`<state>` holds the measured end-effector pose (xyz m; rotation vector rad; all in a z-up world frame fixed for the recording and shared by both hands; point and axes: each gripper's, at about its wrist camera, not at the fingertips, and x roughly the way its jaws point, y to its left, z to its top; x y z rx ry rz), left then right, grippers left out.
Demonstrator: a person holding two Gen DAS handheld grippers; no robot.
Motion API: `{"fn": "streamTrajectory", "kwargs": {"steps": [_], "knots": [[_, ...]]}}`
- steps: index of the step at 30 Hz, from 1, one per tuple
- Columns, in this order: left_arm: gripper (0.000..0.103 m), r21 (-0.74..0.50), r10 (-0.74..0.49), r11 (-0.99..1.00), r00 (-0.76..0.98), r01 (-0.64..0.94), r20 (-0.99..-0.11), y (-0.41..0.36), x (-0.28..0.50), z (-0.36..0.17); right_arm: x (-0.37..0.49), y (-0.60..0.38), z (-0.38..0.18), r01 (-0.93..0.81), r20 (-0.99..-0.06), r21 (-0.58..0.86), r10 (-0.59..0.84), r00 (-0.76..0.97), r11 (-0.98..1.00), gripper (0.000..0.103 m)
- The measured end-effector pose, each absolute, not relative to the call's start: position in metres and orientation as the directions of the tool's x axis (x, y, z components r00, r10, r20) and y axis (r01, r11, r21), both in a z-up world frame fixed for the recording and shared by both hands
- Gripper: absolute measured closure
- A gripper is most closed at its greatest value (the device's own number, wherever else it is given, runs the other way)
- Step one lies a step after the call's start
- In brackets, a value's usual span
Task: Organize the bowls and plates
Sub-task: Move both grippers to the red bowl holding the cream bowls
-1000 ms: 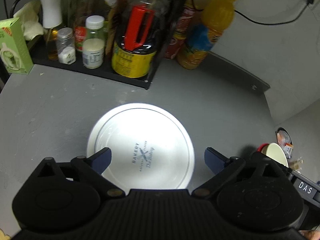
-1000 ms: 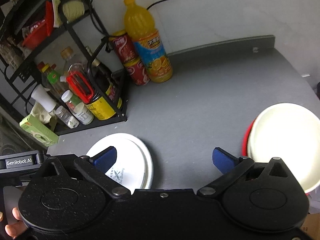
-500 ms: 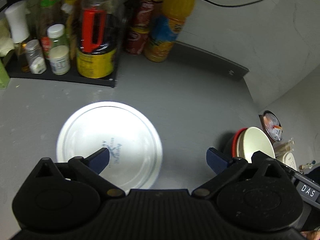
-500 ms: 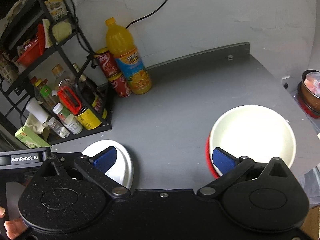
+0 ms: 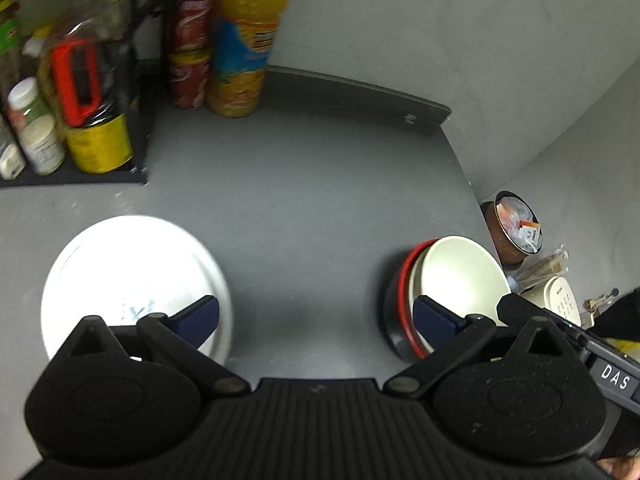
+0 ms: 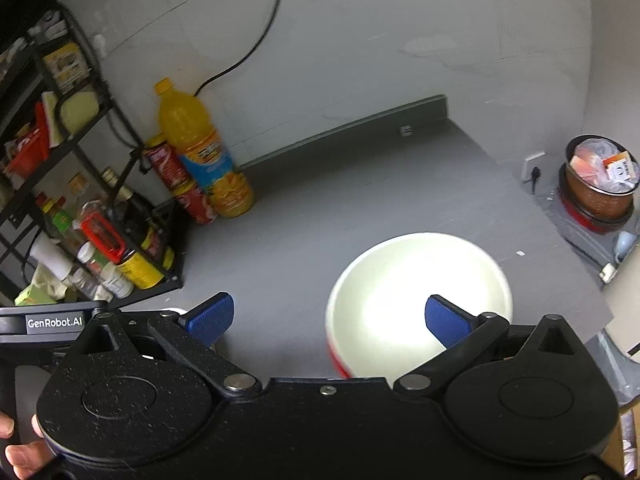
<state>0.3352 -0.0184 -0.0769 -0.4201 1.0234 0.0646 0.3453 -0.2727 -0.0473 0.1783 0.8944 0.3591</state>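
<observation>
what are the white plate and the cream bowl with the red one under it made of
The flat white round plate looks like glazed ceramic, or possibly melamine: smooth, glossy, strong glare, faint printed mark. The cream round bowl has a similar shiny, even surface, so glazed ceramic or hard plastic. The red-rimmed bowl under it has a dark, glossy outside; its material is unclear.

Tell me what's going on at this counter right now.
A person is tidying dishes with a pair of hand-held tongs, one in each hand. Both the left tongs and the right tongs are open and hold nothing. A white plate lies flat on the grey counter to the left. To the right, a cream bowl sits nested in a red-rimmed bowl. The right tongs hang over the bowls. Nothing is gripped yet.
</observation>
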Motion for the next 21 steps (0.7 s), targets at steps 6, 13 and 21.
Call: {"fn": "streamTrajectory", "kwargs": {"steps": [6, 13, 21], "knots": [[0.001, -0.301, -0.156, 0.931, 0.519, -0.208, -0.84, -0.049, 0.361, -0.079, 0.361, -0.304, -0.051, -0.186, -0.73, 0.313, 0.362, 0.58, 0.931, 0.0], [0.001, -0.316, -0.197, 0.935, 0.508, -0.16, -0.839, -0.082, 0.389, -0.087, 0.378, -0.333, -0.063, -0.145, -0.742, 0.337, 0.357, 0.568, 0.93, 0.0], [0.003, -0.329, -0.229, 0.932, 0.459, -0.151, -0.859, -0.107, 0.421, -0.11, 0.4, -0.357, -0.083, -0.107, -0.768, 0.356, 0.356, 0.533, 0.928, 0.0]]}}
